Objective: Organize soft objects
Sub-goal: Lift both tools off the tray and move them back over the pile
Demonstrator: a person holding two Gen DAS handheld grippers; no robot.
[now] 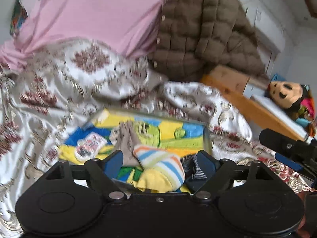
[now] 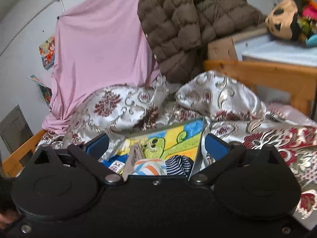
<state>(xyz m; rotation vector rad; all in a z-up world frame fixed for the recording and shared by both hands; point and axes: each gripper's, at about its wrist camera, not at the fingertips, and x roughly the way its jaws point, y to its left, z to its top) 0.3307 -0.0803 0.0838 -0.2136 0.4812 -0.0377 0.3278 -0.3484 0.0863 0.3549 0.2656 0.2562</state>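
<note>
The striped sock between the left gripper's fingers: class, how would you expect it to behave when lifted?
The striped sock lies crumpled, so it will probably droop limply from the left gripper. It looks small and thin, so likely light. Its knit should grip rather than slip.

Sock (image 1: 160, 162): white with orange, blue, yellow stripes. Box (image 2: 172, 138): yellow, blue, green cartoon picture. Blanket (image 1: 59, 91): shiny white, dark red flower shapes, gold swirls. Sheet (image 2: 99, 49): plain pink. Puffy jacket (image 1: 202, 31): brown, quilted squares. Plush toy (image 2: 281, 17): tan face, black spots. Gripper pads (image 2: 216, 144): blue.
</note>
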